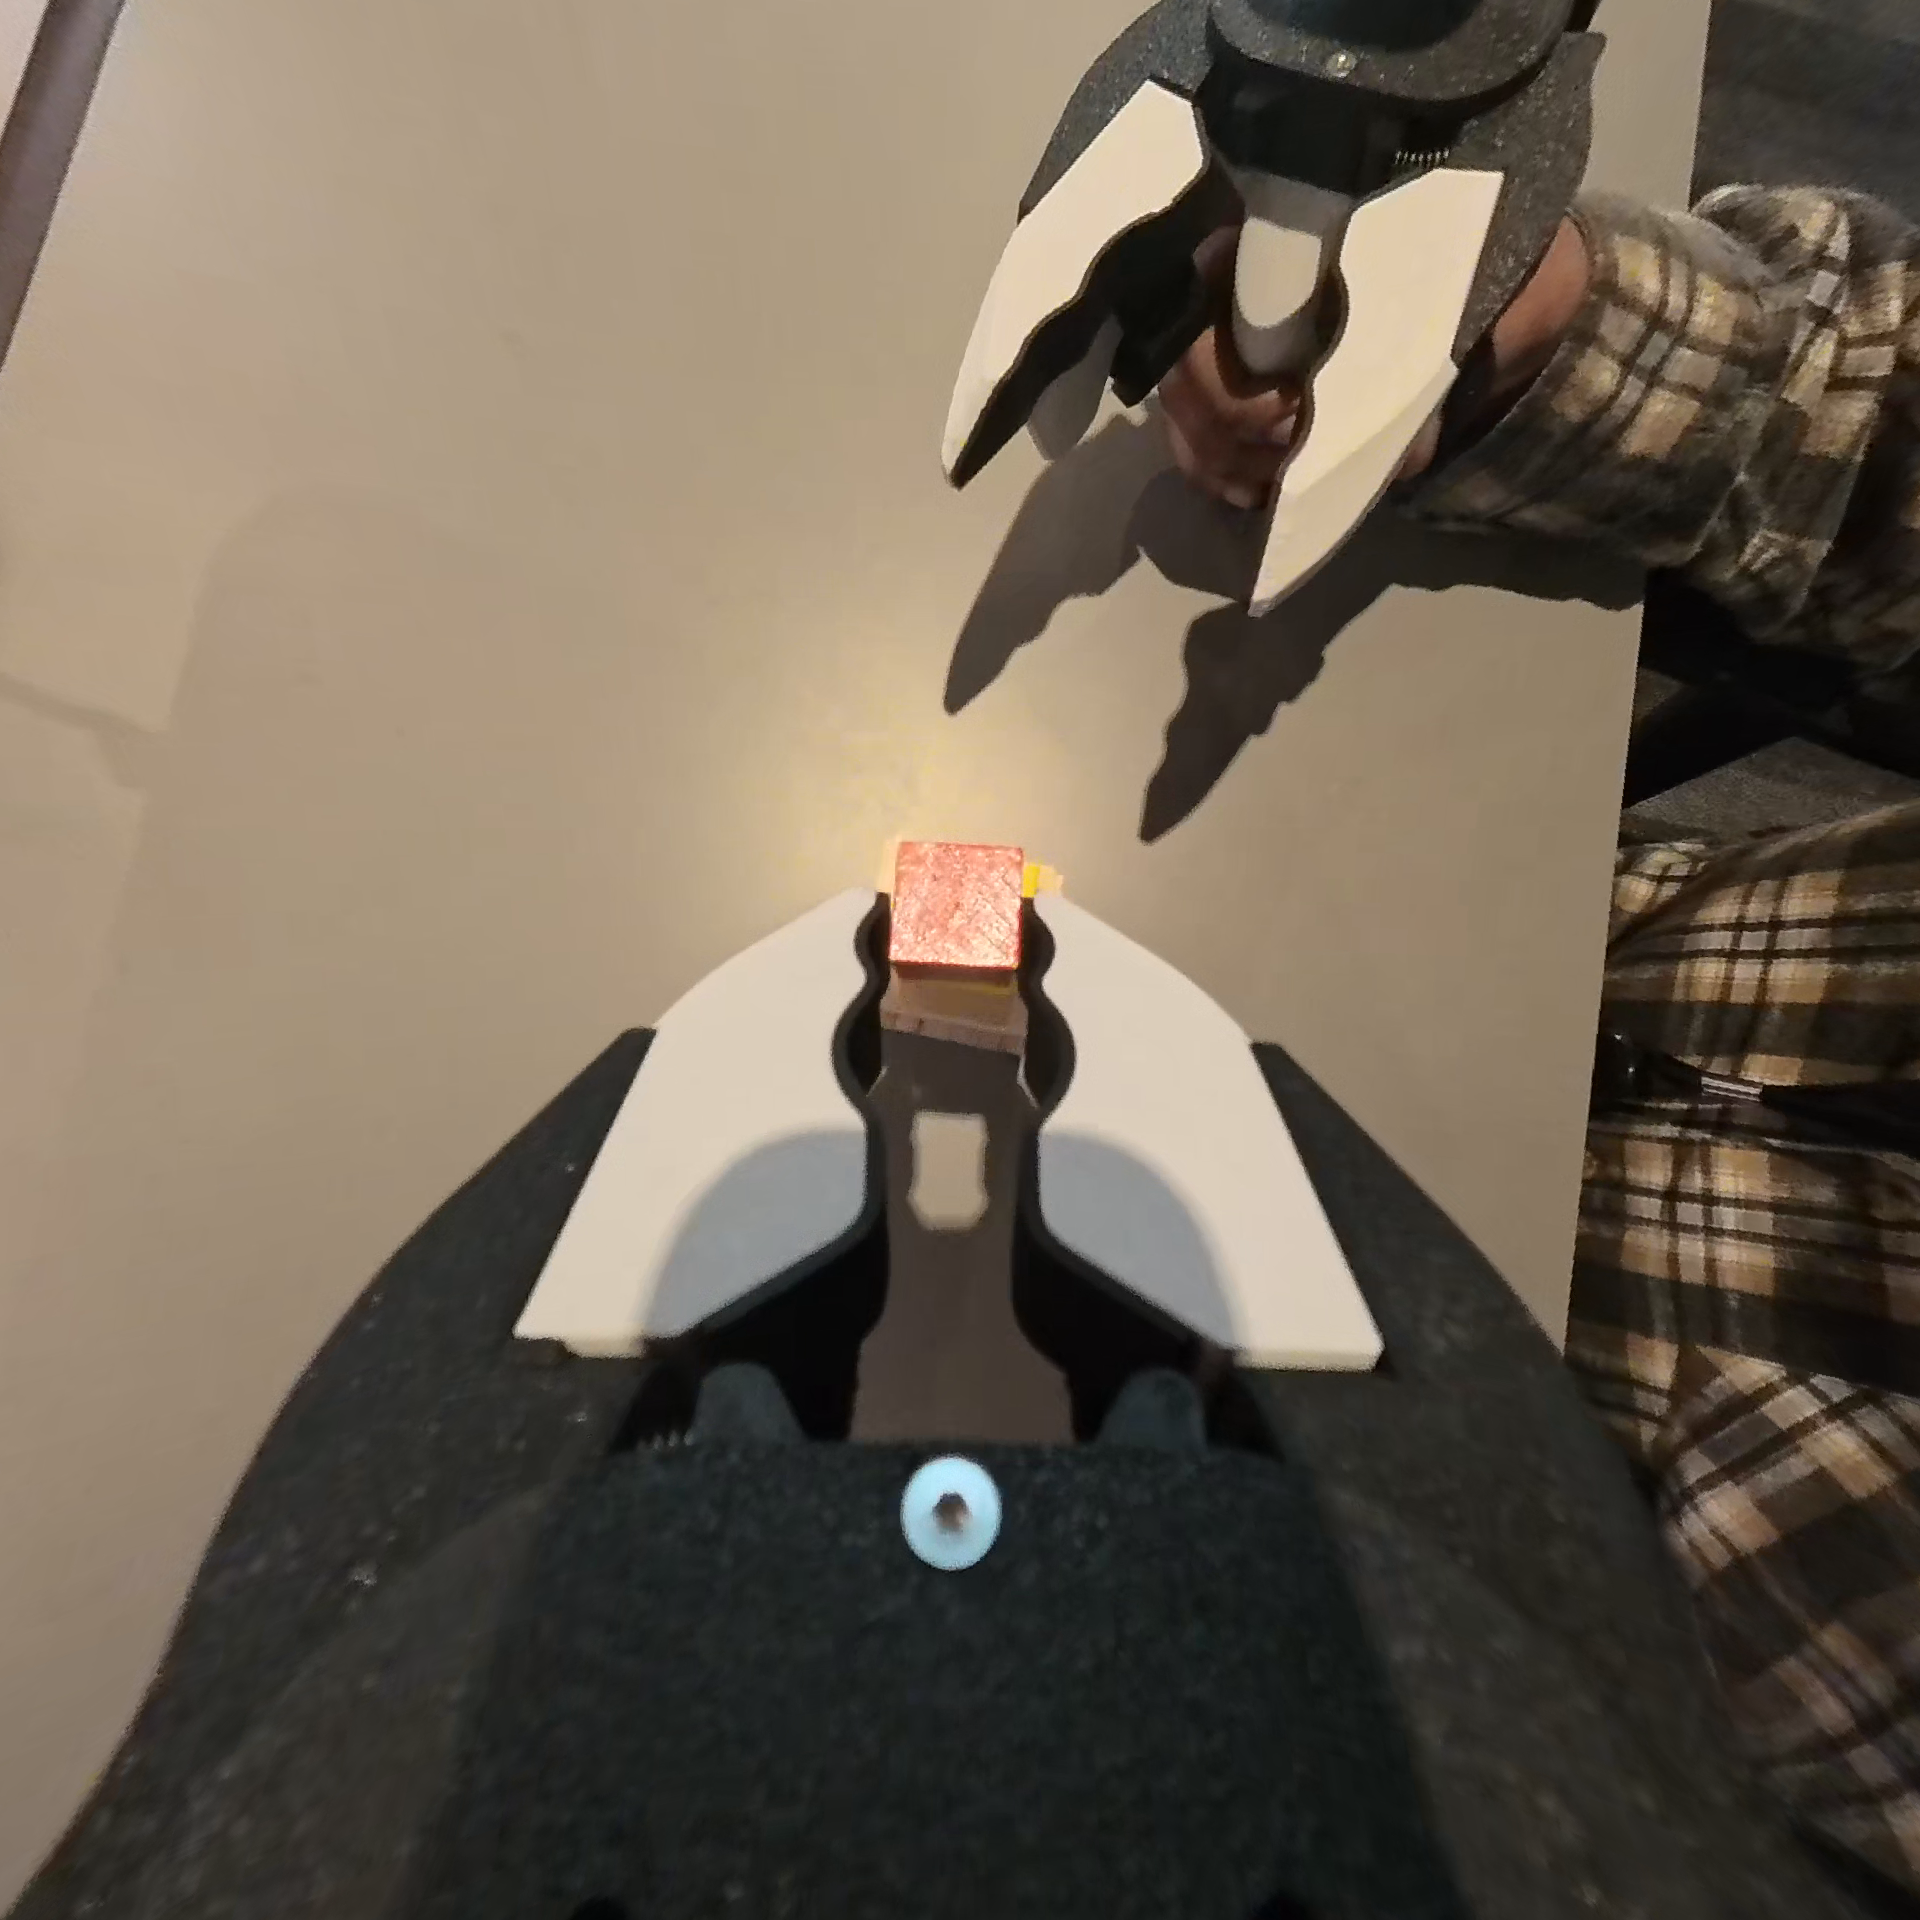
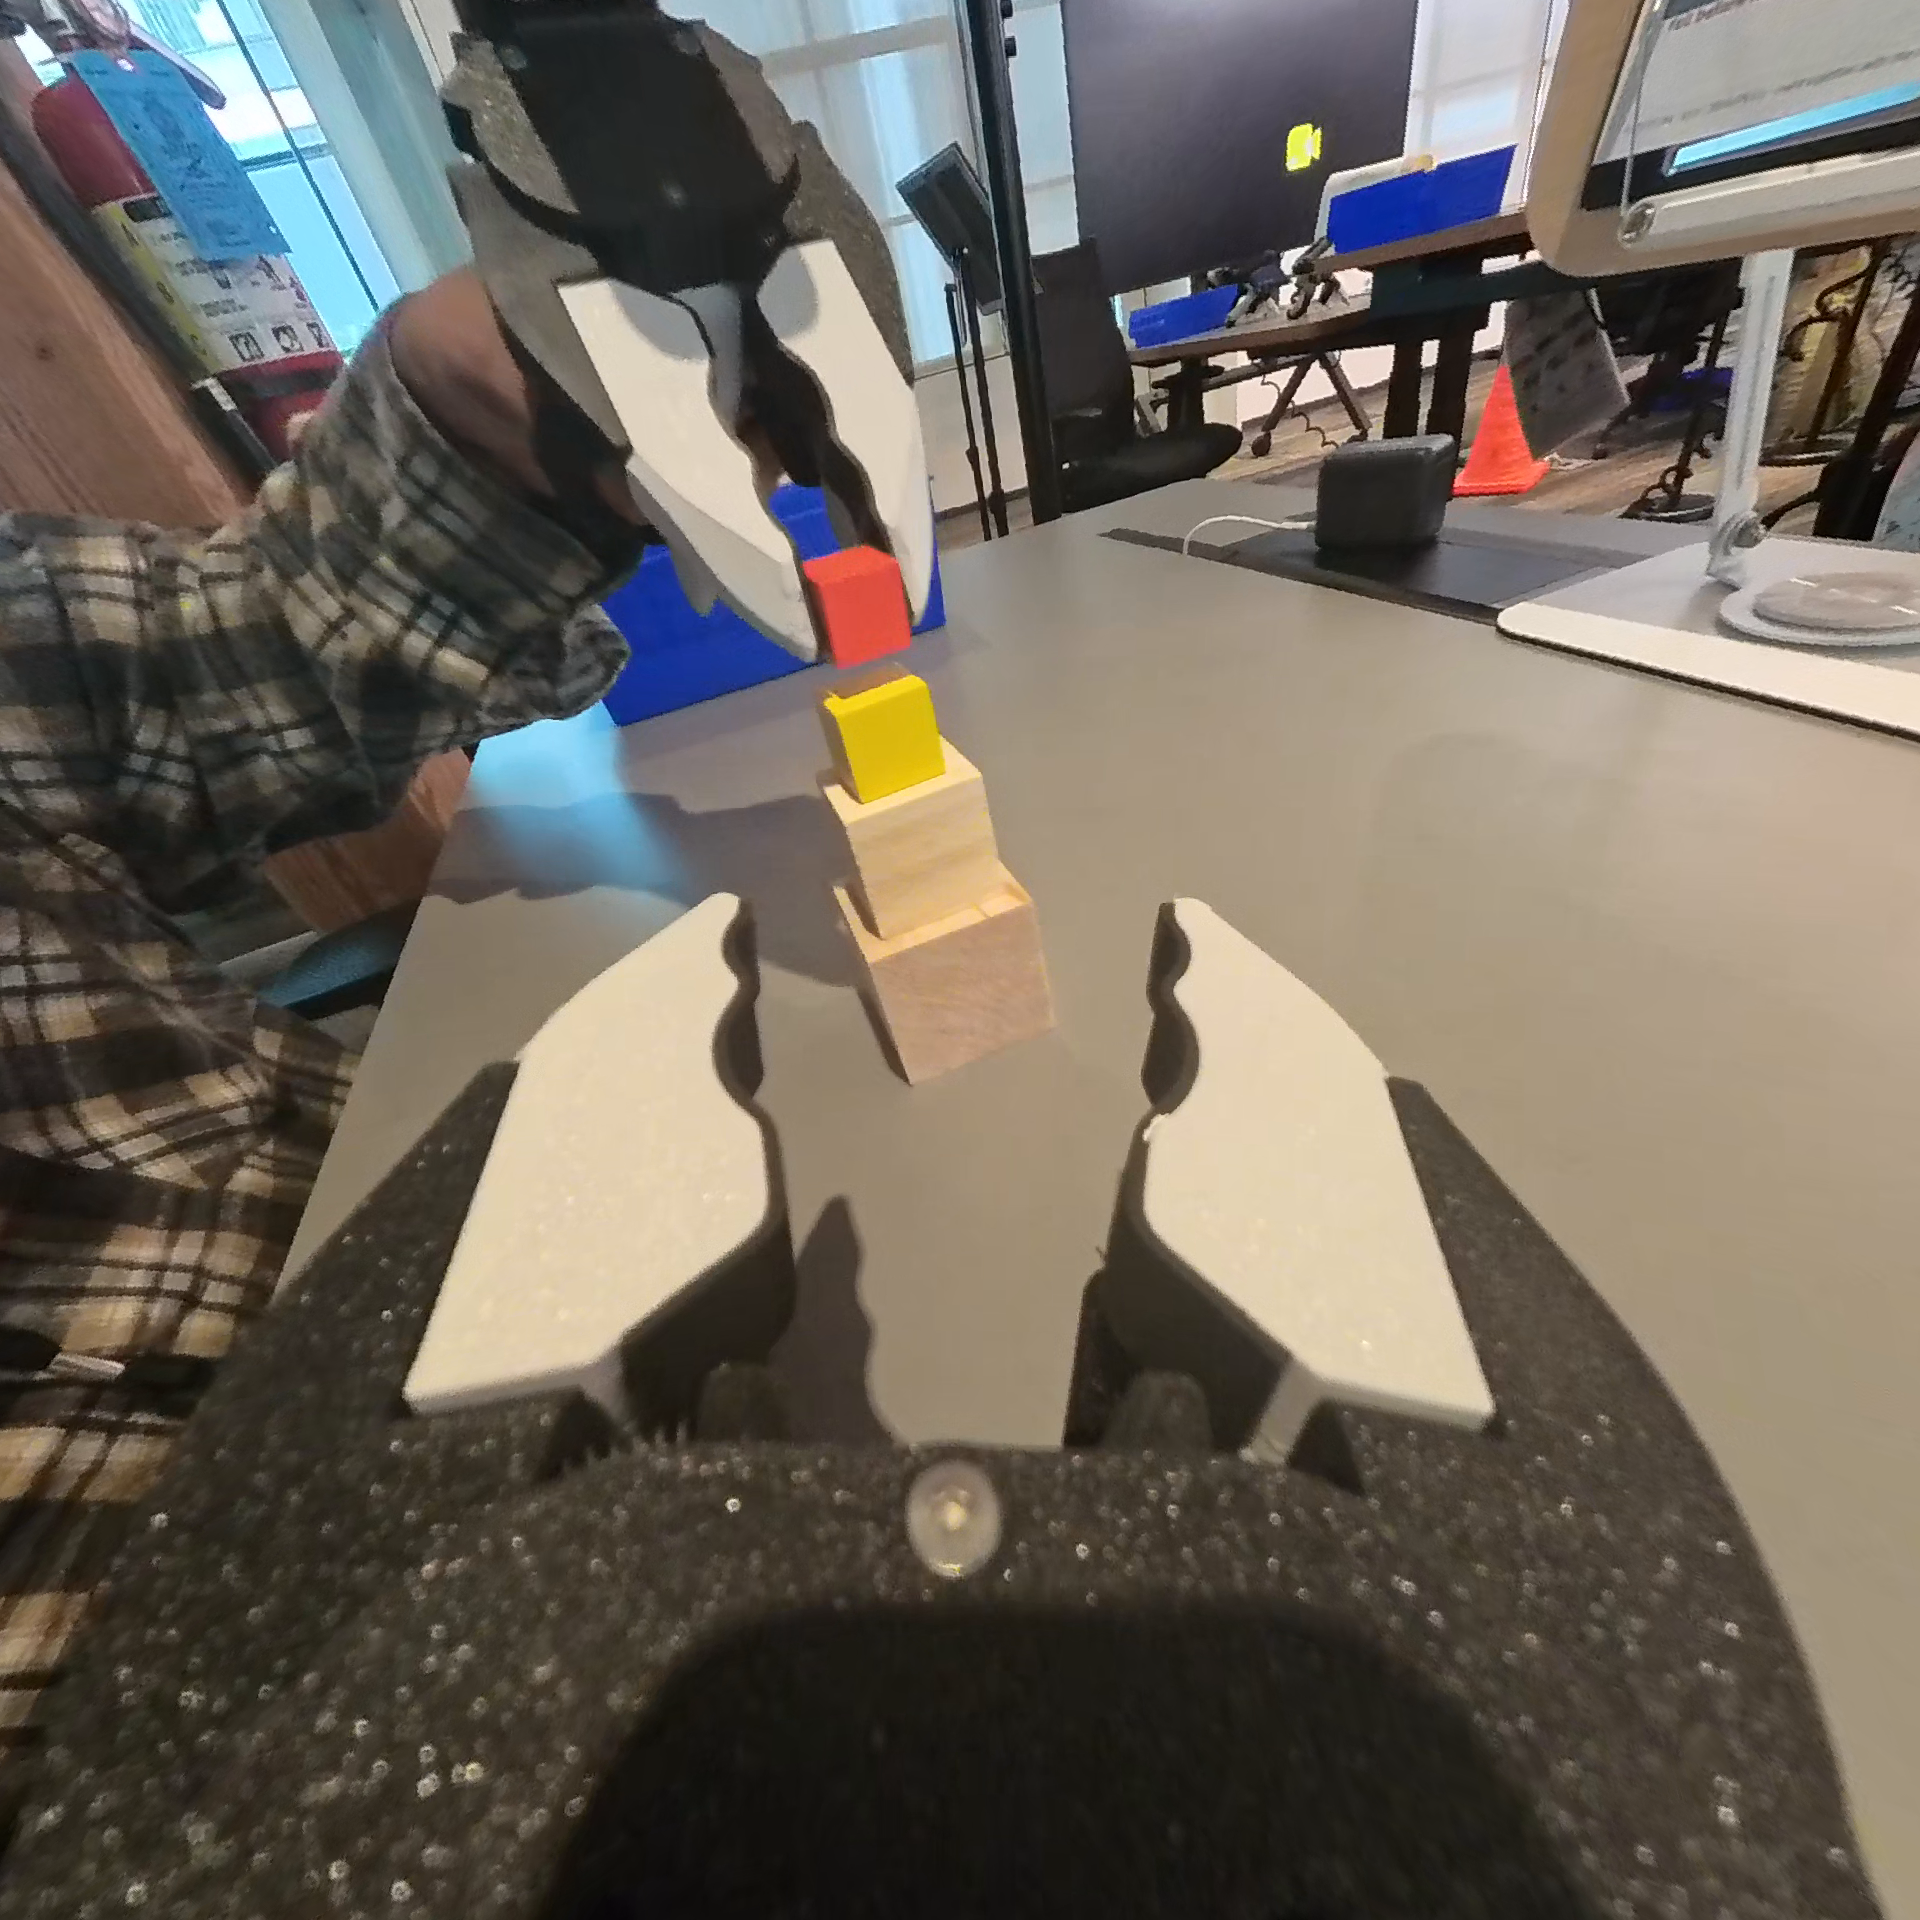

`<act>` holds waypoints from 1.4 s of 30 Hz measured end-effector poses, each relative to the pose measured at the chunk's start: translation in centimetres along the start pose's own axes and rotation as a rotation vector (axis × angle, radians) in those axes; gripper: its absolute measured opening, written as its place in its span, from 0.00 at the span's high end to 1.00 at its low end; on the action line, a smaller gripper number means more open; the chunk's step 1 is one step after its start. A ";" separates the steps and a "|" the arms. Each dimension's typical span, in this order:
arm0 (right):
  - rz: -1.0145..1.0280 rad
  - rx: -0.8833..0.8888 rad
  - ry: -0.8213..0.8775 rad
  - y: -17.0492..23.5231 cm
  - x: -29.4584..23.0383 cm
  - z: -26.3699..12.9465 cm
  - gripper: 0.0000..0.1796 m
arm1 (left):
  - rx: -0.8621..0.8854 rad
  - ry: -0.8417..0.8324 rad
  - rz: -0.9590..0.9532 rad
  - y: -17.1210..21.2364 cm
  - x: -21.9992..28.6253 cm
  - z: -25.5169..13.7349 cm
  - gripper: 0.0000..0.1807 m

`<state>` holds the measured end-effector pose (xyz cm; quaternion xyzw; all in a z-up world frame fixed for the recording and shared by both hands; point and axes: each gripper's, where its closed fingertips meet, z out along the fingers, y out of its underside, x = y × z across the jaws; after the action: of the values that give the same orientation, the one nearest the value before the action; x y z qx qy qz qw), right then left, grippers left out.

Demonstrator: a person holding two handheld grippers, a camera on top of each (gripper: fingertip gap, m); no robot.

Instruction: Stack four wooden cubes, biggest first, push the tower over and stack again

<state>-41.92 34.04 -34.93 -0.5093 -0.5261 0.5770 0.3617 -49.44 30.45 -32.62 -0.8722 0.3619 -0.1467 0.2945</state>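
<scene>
The left wrist view carries no writing at all. In the right wrist view, a blue paper tag (image 2: 192, 171) with dark print hangs on a red fire extinguisher (image 2: 83, 145) at the upper left, above a white label with pictograms (image 2: 244, 301) on the same cylinder. At the upper right, a tilted screen (image 2: 1766, 83) shows lines of text and a dark monitor (image 2: 1236, 125) shows a small yellow camera icon (image 2: 1301, 147); all print is too small or blurred to make out.
</scene>
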 end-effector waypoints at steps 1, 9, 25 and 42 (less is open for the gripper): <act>0.000 0.002 0.000 0.0 0.0 0.0 0.60 | 0.000 -0.001 0.004 0.0 0.0 0.1 0.87; 0.003 0.004 0.004 0.0 0.1 -0.1 0.60 | 0.008 0.008 0.015 0.2 0.2 0.5 0.87; 0.007 0.005 0.005 0.0 0.2 -0.1 0.60 | 0.013 0.014 0.024 0.4 0.1 0.8 0.87; 0.005 0.013 0.015 -0.1 0.3 -0.2 0.58 | 0.133 -0.041 -0.010 -0.4 -1.2 -2.2 0.69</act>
<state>-41.85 34.41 -34.85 -0.5126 -0.5185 0.5774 0.3675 -51.06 30.63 -30.64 -0.8553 0.3411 -0.1538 0.3583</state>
